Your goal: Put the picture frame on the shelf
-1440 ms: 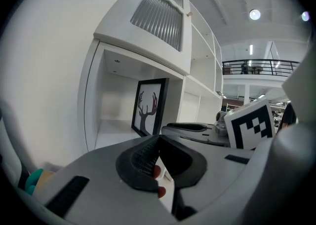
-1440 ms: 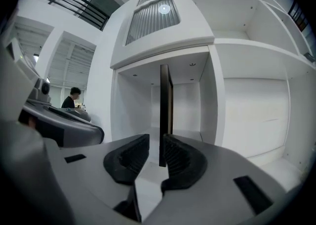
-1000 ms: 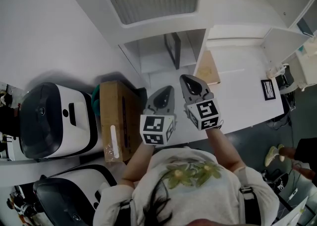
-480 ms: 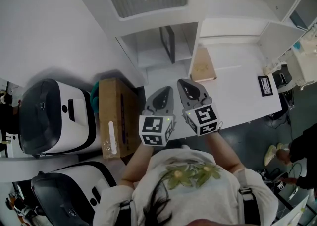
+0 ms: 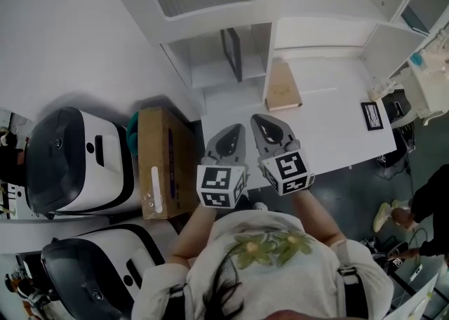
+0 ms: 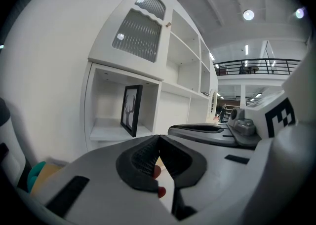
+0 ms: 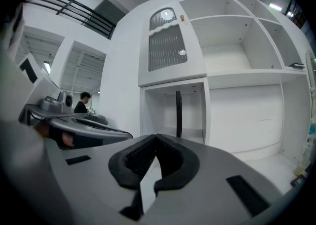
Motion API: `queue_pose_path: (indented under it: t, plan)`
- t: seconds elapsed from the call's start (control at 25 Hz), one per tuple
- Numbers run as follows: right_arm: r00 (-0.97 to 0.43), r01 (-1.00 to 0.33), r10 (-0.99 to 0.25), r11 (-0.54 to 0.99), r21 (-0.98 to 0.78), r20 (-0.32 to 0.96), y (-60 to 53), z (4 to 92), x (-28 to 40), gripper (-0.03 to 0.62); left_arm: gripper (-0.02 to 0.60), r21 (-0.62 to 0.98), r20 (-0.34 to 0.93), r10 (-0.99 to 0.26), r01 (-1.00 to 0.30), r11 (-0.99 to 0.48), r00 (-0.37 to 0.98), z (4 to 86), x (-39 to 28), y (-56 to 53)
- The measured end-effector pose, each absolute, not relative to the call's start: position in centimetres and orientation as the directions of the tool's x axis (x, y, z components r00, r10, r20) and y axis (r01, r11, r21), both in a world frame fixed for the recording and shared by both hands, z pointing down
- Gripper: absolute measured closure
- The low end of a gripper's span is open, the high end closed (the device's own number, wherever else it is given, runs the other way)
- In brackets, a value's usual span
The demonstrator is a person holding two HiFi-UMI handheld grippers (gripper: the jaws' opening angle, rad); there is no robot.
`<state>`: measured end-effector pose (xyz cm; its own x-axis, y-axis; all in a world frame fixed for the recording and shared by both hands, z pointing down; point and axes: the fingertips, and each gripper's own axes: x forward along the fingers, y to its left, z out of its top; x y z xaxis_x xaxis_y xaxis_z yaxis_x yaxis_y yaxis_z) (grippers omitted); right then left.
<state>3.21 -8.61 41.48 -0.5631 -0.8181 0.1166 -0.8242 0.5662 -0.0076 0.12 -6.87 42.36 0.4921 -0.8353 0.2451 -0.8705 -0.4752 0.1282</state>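
Two grippers pressed together, nothing pinched: your left gripper and right gripper. Picture frame stands upright inside the shelf cubby. Left gripper view shows its tree print; right gripper view, only its dark edge.

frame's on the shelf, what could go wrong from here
The picture frame stands on edge in the shelf cubby, apart from both walls; what props it isn't visible, so a bump could tip it. The left gripper and right gripper, both shut and empty, sit close together and could knock each other.
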Motion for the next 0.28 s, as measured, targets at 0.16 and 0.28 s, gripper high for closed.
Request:
queue_pose_path:
  t: [0.16,0.28]
  plan:
    - [-0.566,-0.822,-0.814,0.569,-0.017,0.131,-7.4,42.3,3.3,0.563,0.554,0.134,0.25,-0.837,-0.873,-0.468,0.487,42.7,0.1,-5.9]
    - [-0.563,-0.823,-0.81,0.567,-0.022,0.162,-6.4,43.5,3.6,0.563,0.554,0.133,0.252,-0.835,-0.872,-0.47,0.489,42.7,0.3,-5.2]
